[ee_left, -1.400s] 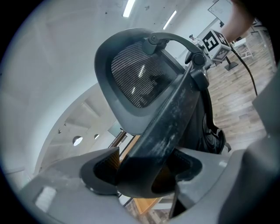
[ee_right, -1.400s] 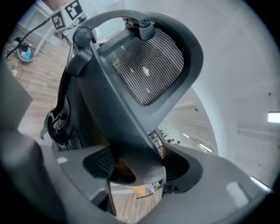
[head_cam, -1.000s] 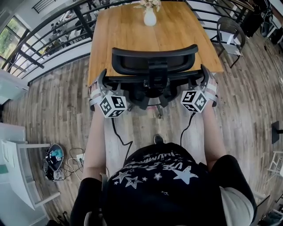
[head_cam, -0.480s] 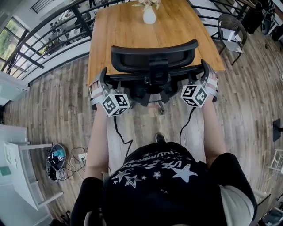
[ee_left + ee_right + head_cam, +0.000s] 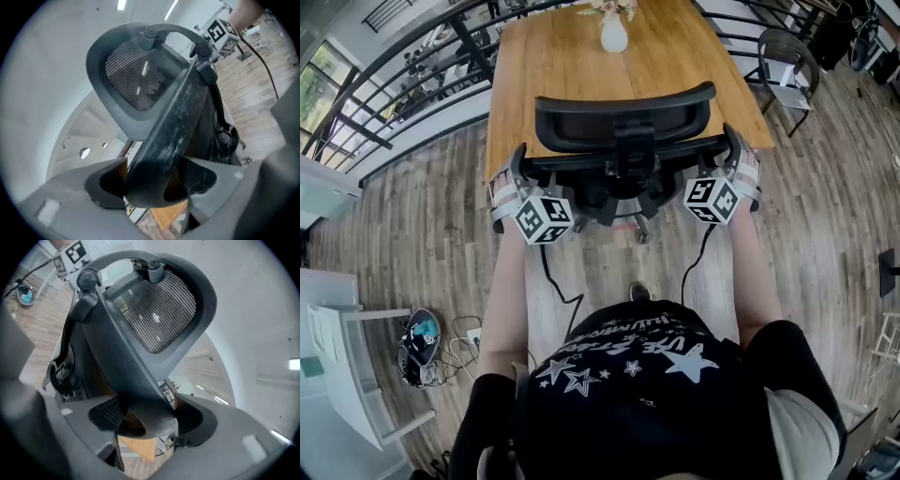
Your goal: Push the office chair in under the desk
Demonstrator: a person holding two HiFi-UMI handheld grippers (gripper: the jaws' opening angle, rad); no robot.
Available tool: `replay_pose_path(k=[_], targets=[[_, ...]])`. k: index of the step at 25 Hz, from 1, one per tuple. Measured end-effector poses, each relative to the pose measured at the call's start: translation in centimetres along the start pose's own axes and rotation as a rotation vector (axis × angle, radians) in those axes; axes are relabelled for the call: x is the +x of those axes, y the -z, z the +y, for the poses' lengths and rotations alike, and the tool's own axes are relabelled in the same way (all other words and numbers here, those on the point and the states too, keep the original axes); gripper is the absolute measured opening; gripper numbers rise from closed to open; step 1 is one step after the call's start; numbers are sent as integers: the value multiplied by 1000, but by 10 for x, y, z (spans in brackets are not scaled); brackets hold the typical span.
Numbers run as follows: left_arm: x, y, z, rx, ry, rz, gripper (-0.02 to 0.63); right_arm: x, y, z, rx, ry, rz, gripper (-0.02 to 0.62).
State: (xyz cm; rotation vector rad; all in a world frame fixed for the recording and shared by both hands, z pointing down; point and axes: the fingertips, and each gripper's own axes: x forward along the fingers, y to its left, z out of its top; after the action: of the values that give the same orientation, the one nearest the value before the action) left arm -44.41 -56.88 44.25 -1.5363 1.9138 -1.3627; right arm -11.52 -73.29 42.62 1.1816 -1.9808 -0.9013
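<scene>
The black office chair (image 5: 623, 117) faces the wooden desk (image 5: 553, 75), its mesh headrest over the desk's near edge and its seat partly under the top. My left gripper (image 5: 521, 161) clamps the left side of the chair's back frame (image 5: 180, 112); the bar fills the gap between the pads. My right gripper (image 5: 733, 150) is shut on the frame's right side (image 5: 122, 357) in the same way. From the left gripper (image 5: 152, 185) and the right gripper (image 5: 147, 420) the headrest (image 5: 159, 310) rises above the jaws. A white vase (image 5: 613, 33) stands at the desk's far end.
A dark metal railing (image 5: 422, 66) runs behind and to the left of the desk. Another chair (image 5: 787, 66) stands at the upper right. White furniture (image 5: 337, 347) and a bundle of cables with a round object (image 5: 417, 342) lie on the wood floor at the left.
The chair, desk and both grippers sit slightly higher in the head view than a second ago. Both grips on the back frame look the same.
</scene>
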Motion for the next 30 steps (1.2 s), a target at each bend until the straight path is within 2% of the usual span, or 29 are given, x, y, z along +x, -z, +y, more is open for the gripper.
replay_pose_path(k=[3,7,14,18,20,23,30], targets=[[-1,0,-1,-19,45,-1,342,-2,0,0,-7,-20,0,316],[-7,2,-2,-33,81,19,342,-12,-3,0,37,-36,6,311],[-43,0,0,-88,95,-9,342,-44,-6,0,64,-24,18,278],[-71,9,0,-165,89,-29,342,-72,-12,3,112,-18,10,270],[-86,16,-5,-229,94,-39,341,-87,-16,7,129,-13,8,267],[-115,24,-16,-330,111,-67,341,-111,-24,13,175,-1,2,230],[-184,31,-35,-444,143,-170,341,-171,-37,32,254,-7,9,218]])
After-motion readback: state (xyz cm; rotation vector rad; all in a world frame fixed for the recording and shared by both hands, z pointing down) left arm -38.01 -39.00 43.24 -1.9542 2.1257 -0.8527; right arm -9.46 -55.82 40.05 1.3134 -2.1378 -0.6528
